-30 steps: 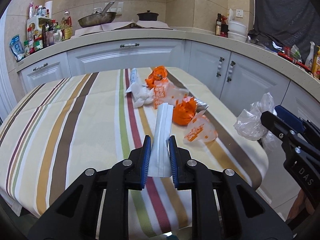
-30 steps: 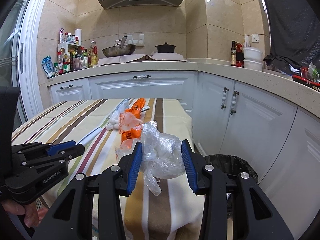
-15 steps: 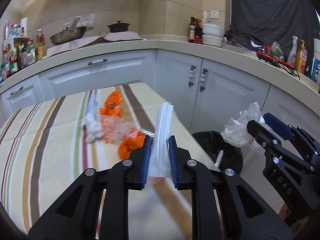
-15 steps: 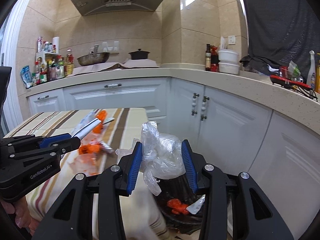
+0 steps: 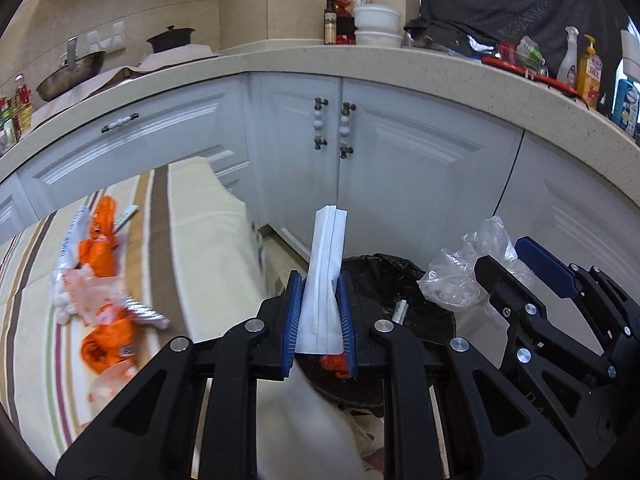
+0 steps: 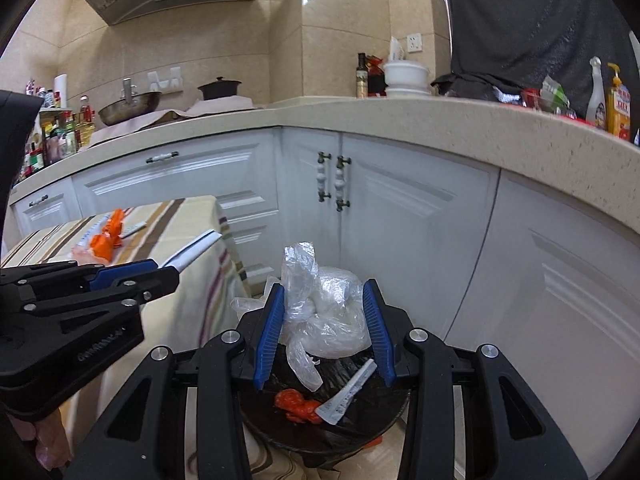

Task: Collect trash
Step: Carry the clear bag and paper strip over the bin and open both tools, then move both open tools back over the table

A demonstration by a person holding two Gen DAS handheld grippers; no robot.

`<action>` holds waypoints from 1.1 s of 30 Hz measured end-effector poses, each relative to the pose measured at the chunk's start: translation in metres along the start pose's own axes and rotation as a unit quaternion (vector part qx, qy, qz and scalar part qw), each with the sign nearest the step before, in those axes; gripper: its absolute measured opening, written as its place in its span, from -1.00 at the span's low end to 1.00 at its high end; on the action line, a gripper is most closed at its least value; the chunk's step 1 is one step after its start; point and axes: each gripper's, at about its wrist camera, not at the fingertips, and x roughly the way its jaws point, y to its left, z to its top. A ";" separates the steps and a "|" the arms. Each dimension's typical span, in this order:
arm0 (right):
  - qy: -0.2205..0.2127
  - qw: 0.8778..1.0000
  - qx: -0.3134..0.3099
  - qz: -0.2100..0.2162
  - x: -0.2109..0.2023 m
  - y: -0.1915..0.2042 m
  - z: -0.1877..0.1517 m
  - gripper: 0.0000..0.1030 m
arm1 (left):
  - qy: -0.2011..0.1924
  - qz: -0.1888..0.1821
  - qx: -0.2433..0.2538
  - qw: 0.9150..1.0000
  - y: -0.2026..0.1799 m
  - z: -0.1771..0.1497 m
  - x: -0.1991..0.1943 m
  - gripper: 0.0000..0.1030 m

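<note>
My left gripper (image 5: 319, 316) is shut on a flat white paper packet (image 5: 325, 280) that stands upright between its blue pads. My right gripper (image 6: 326, 328) is shut on a crumpled clear plastic bag (image 6: 328, 312). Both hang over a black-lined trash bin (image 6: 320, 432) on the floor, which holds an orange wrapper (image 6: 298, 404) and a white strip. In the left wrist view the right gripper (image 5: 508, 264) shows at the right with the clear bag (image 5: 464, 276), above the bin (image 5: 412, 304). More orange wrappers (image 5: 104, 344) lie on the striped table (image 5: 208, 248).
White cabinet doors (image 6: 400, 232) stand just behind the bin under a speckled counter (image 6: 440, 116) crowded with bottles and bowls. The table's corner (image 6: 216, 216) hangs close to the bin's left. A hand (image 6: 48, 440) holds the left gripper at the lower left.
Both grippers swung right, off the table and over the trash bin, each keeping its load. The table and its wrappers slid to the left of both views.
</note>
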 end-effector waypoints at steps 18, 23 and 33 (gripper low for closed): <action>0.015 1.000 0.026 -0.003 0.022 -0.014 0.001 0.08 | 0.010 0.021 -0.019 1.000 0.010 0.007 0.007 0.08; 0.004 1.000 0.022 0.014 0.007 0.006 0.009 0.12 | -0.012 0.041 -0.028 0.999 0.037 0.002 -0.023 0.15; -0.002 0.996 -0.002 0.087 -0.008 0.074 0.018 0.20 | -0.026 0.110 -0.073 0.991 0.122 -0.022 -0.078 0.20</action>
